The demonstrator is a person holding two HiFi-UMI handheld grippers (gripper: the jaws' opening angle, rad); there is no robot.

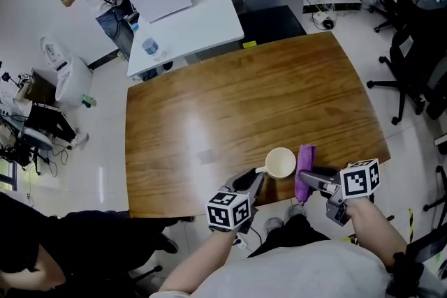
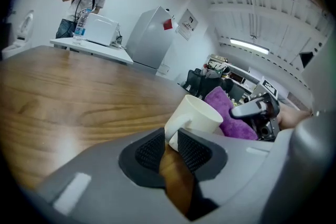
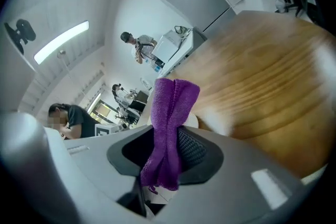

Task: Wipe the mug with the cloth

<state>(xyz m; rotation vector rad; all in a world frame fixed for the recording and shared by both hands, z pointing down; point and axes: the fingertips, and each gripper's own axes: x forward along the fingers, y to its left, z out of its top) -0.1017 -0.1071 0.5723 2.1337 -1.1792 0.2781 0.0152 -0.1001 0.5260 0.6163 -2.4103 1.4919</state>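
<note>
Purple cloth (image 3: 170, 113) is pinched in your right gripper (image 3: 167, 149), jaws pressed on it, folded strip sticking out past the tips. White mug (image 1: 281, 162) stands upright near the front edge of the wooden counter (image 1: 230, 101), between both grippers. Your left gripper (image 2: 170, 141) has its jaws nipping the handle, which points left toward it. The cloth hangs just right of the mug wall, can't tell if it's touching. Its long axis runs away from you, alongside the mug. Likely next: sweep the cloth leftward onto the wall while the left holds
</note>
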